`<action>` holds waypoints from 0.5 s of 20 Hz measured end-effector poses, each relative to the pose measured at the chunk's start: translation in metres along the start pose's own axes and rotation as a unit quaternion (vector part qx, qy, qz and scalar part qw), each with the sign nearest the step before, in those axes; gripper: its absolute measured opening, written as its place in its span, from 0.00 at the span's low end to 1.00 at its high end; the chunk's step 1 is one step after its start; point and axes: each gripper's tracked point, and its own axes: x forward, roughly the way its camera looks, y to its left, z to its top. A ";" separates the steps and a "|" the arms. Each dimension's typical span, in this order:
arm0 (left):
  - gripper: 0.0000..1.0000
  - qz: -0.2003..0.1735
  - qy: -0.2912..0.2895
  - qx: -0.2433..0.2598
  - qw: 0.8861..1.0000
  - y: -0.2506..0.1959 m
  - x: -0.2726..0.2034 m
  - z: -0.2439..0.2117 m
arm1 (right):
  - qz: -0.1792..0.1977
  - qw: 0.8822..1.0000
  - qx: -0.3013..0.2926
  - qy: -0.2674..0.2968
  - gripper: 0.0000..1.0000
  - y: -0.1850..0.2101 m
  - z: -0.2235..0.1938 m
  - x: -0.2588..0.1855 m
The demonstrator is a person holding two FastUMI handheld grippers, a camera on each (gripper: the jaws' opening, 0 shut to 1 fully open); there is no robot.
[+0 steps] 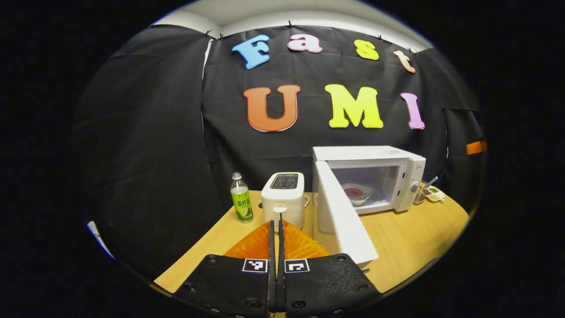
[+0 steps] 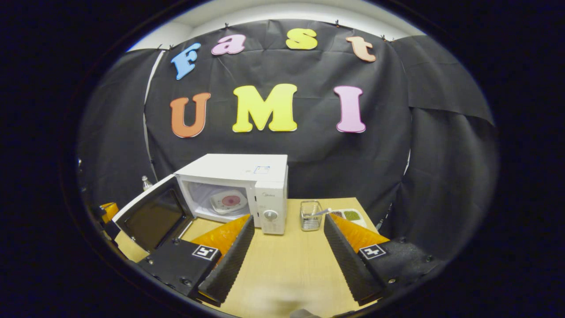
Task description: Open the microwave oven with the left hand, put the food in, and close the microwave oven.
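The white microwave (image 1: 388, 165) (image 2: 247, 170) stands on the wooden table with its door (image 1: 342, 216) (image 2: 152, 216) swung wide open. Inside lies a white plate with a red round piece of food (image 1: 356, 193) (image 2: 229, 201). My left gripper (image 1: 276, 225) is shut with nothing between its fingers, held back from the table just left of the door's edge. My right gripper (image 2: 287, 225) stands open and empty over the table in front of the microwave's control panel (image 2: 271, 207). The other gripper's orange part (image 2: 108, 210) peeks in at the far left of the right gripper view.
A white toaster (image 1: 284, 198) and a green-labelled bottle (image 1: 241, 198) stand left of the microwave. To its right are a small clear cup with a utensil (image 2: 310, 215) (image 1: 421, 193) and a white compartment tray (image 2: 348, 215) (image 1: 435, 193). Black cloth walls close in behind.
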 end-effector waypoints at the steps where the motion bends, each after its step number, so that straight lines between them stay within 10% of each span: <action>1: 0.00 0.006 0.009 0.003 1.000 0.005 0.002 -0.012 | -0.001 1.000 0.000 0.000 1.00 -0.001 0.000 0.000; 10: 0.00 -0.045 0.036 -0.005 0.998 -0.031 -0.004 -0.042 | -0.006 1.000 -0.007 0.007 0.92 -0.001 0.003 -0.006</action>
